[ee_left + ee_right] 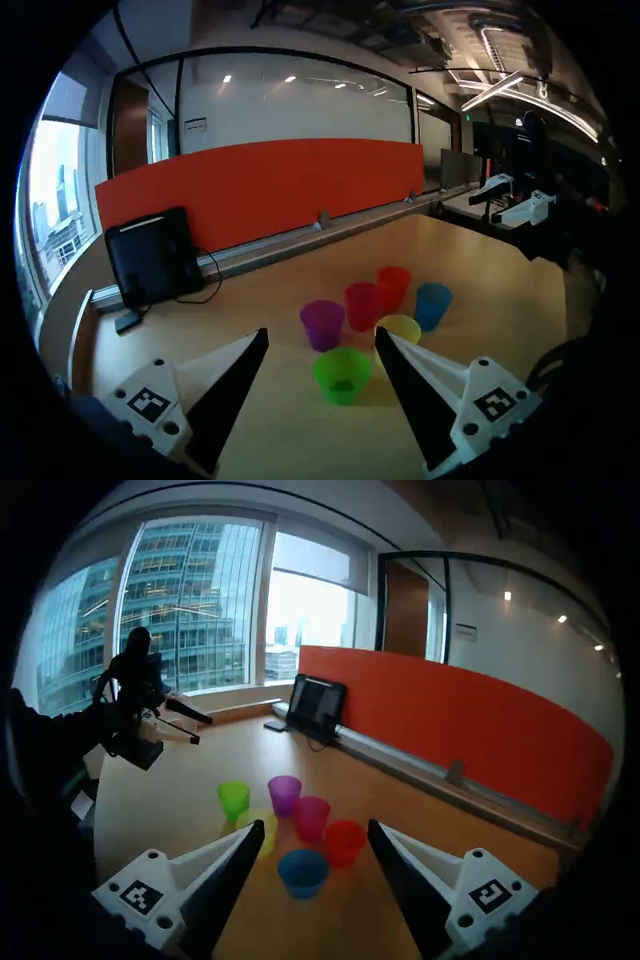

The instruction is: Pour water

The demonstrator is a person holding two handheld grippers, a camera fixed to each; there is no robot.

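Left tool [320, 331] hangs low over the wooden counter [496, 280], its two white fingers spread wide apart and gripping nothing. Right tool [316, 824] is held the same way, with its fingers well apart and nothing between them pressed.

Six plastic cups stand upright in a tight cluster on the counter, and the tools look at them from different sides. In the left gripper view the green cup [342, 374] is the nearest, sitting in the gap between the fingers. Behind it are the purple cup [322, 324] and the yellow cup [400, 326], which is partly hidden by one finger. Farther back stand the pink cup [362, 306], the red cup [394, 288] and the blue cup [432, 306]. In the right gripper view the blue cup is the closest one, between the fingers, with the green one at the far side of the cluster. I cannot tell whether any cup has water in it.

Along the far edge of the counter runs an orange partition [264, 188]. A black device [152, 256] leans near its end, with a cable [210, 280] trailing from it. Tall windows [192, 608] look out on glass towers.
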